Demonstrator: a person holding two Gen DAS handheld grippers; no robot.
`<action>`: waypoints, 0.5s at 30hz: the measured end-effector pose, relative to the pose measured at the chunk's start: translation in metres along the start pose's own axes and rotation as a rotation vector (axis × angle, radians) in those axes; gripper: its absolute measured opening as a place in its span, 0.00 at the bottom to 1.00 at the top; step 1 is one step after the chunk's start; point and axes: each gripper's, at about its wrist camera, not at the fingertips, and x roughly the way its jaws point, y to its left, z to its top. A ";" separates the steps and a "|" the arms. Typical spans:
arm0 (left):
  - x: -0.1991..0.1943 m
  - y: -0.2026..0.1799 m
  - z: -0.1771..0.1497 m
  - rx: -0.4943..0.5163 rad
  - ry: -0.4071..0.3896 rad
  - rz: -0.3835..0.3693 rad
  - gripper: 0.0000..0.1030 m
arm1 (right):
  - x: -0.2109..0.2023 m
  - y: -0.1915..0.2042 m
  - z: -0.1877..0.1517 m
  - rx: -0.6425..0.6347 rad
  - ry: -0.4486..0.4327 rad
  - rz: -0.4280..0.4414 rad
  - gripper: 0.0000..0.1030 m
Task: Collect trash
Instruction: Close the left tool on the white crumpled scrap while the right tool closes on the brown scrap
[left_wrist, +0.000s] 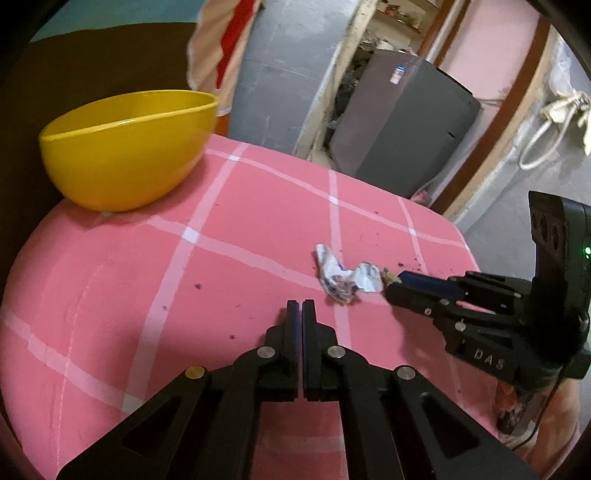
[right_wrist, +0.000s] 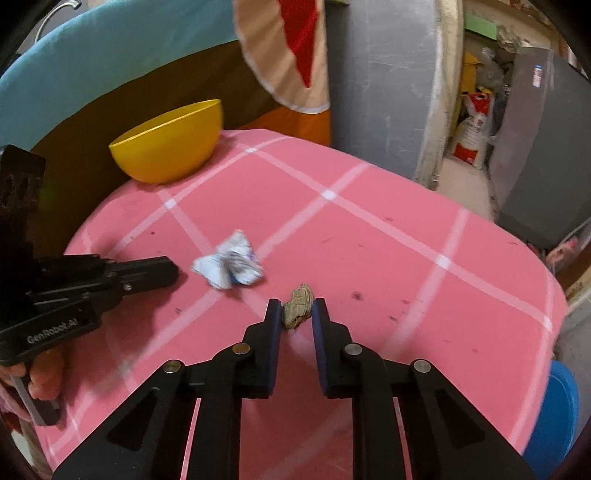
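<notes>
Your two grippers, low and level, tips toward each other

Your left gripper (left_wrist: 301, 308) has its two black fingers pressed flat together with nothing between the blue pads, reaching straight forward; in the right wrist view it comes in from the left side (right_wrist: 173, 271), with your hand (right_wrist: 42, 376) wrapped around its handle below. Your right gripper (right_wrist: 297, 314) has its jaws parted a little, one finger (right_wrist: 271, 325) on each side of the gap; in the left wrist view it enters from the right, pointing left (left_wrist: 397, 284)

Pink checked tablecloth (left_wrist: 229, 236) – grey cabinet (left_wrist: 402, 122) behind, blue tub (right_wrist: 554, 413) at rt.
</notes>
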 end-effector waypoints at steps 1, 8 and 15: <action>0.000 -0.003 -0.001 0.011 0.001 -0.003 0.06 | -0.003 -0.006 -0.002 0.013 -0.005 -0.004 0.14; 0.016 -0.029 0.002 0.109 0.003 0.021 0.32 | -0.016 -0.034 -0.014 0.079 -0.021 -0.014 0.14; 0.036 -0.040 0.014 0.126 0.024 0.060 0.33 | -0.017 -0.039 -0.023 0.064 -0.022 -0.022 0.14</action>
